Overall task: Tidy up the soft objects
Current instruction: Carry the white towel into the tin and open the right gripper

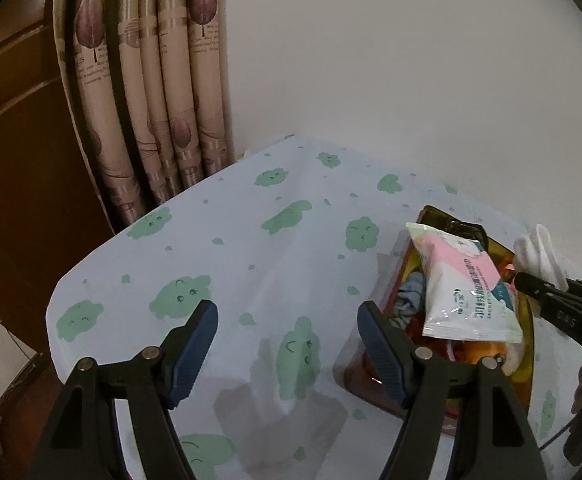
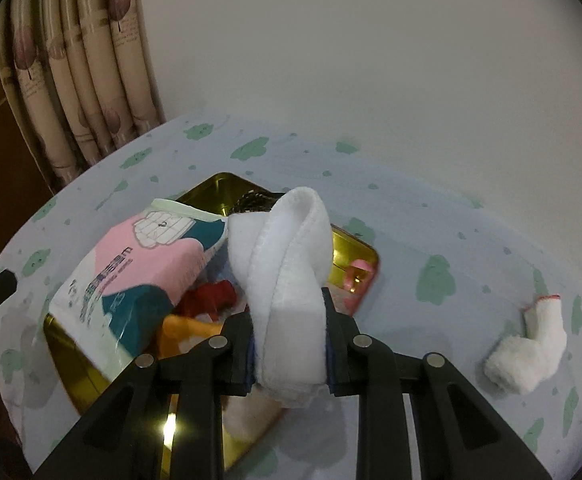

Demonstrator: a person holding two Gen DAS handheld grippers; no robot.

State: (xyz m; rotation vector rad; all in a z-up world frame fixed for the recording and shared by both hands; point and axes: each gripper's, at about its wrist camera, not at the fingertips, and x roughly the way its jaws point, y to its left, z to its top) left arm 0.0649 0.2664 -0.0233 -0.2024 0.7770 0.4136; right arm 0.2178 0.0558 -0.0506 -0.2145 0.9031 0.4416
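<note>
Right now the right gripper point(image 2: 290, 344) has its jaws clamped on a folded white cloth point(image 2: 287, 276), pinched low so the loose upper half stands up and flops over above the fingers; good hold for carrying, nothing drags on the table. It hangs over the gold tin point(image 2: 355, 248), which sits on the table with the blue cloth printed with green clouds point(image 2: 431, 216). Tin is already crowded: a pink and teal wipes pack point(image 2: 131, 276) leans across it, sticking out over the rim, with red and orange soft items point(image 2: 207, 300) underneath and something dark at the far end, can't tell what. Looks like the tin is the collection spot, so my guess is the cloth goes in next, probably into the free corner on the right side

Left gripper point(image 1: 287, 350) has jaws wide apart, nothing between them, hovering over bare tablecloth just beside the tin's left edge; seems parked out of the way, or ready to steady the tin

One more white rolled cloth with a red edge point(image 2: 527, 356) lies on the table well apart to the right of the tin, not yet collected

Risk: wipes pack is perched loosely and could slide off if bumped
</note>
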